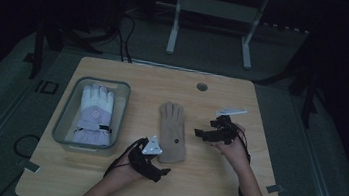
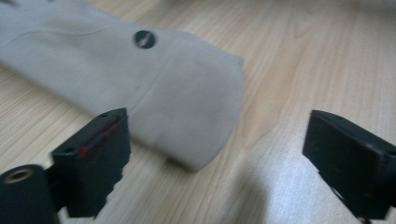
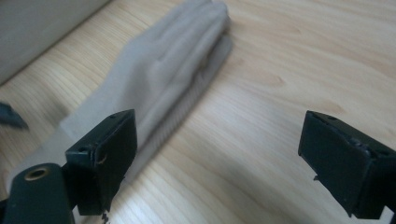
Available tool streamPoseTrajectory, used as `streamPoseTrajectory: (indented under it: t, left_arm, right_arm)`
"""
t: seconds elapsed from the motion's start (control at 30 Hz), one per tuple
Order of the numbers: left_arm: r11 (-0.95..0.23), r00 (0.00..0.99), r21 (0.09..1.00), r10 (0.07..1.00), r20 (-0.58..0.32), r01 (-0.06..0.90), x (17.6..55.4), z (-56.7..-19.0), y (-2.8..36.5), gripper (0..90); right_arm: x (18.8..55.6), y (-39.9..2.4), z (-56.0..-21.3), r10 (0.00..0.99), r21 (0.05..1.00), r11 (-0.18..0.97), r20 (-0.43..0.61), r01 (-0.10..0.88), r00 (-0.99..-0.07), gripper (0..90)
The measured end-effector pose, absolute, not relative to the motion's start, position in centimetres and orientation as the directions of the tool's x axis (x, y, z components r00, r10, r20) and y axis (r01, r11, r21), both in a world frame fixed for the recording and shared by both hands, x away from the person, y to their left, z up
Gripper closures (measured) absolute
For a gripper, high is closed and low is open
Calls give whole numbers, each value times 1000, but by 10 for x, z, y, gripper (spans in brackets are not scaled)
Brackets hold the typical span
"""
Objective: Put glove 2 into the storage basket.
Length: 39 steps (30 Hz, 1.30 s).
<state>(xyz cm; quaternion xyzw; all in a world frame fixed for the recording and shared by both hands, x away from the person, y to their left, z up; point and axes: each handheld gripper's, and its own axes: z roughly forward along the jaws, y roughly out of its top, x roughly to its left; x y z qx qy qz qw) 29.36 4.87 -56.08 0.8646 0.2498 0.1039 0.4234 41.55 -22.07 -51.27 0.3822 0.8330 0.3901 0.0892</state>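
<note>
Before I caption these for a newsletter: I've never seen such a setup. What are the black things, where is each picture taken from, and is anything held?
No robot here: a person holds a handheld two-jaw tool in each hand, the left gripper and the right gripper. One picture looks down from above; the other two come from cameras riding on each gripper, its own black jaws rising from the bottom. On the wooden table lies a beige glove between the grippers, and a clear bin holds a white and lilac glove. Both grippers are open, holding nothing.
</note>
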Motion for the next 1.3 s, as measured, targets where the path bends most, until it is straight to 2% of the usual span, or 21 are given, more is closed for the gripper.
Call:
streamPoseTrajectory:
  t: [0.13,0.4,0.63,0.77,0.87,1.07,1.1,1.23,1.27,1.3]
  left_arm:
    - [-555,869,763,494,-19,332,299,-559,40,110]
    - [-642,887,716,457,69,275,305,-555,28,117]
    - [-672,892,697,439,105,249,311,-554,22,140]
    - [-723,895,651,420,150,230,314,-556,18,203]
    - [-726,899,647,416,141,234,315,-557,16,210]
    - [-736,902,630,412,128,247,320,-560,16,275]
    - [-737,899,630,416,135,247,320,-560,17,329]
    - [-742,892,621,428,145,255,321,-559,16,388]
    - [-742,886,618,437,154,259,321,-558,15,388]
    - [-744,883,615,442,159,261,321,-558,15,424]
  right_arm:
    - [421,-207,-510,687,721,397,178,568,-705,161]
    - [444,-179,-507,686,685,393,226,614,-692,267]
    - [465,-154,-513,706,648,399,234,648,-669,274]
    - [477,-145,-521,723,615,383,265,689,-638,274]
    - [487,-141,-529,728,584,348,325,734,-603,275]
    - [494,-134,-545,749,524,353,338,775,-570,298]
    - [494,-133,-547,747,518,355,343,778,-569,330]
    - [489,-127,-545,736,510,413,301,754,-607,489]
    - [489,-127,-545,736,510,413,301,754,-607,489]
    - [487,-125,-545,729,512,432,286,743,-622,513]
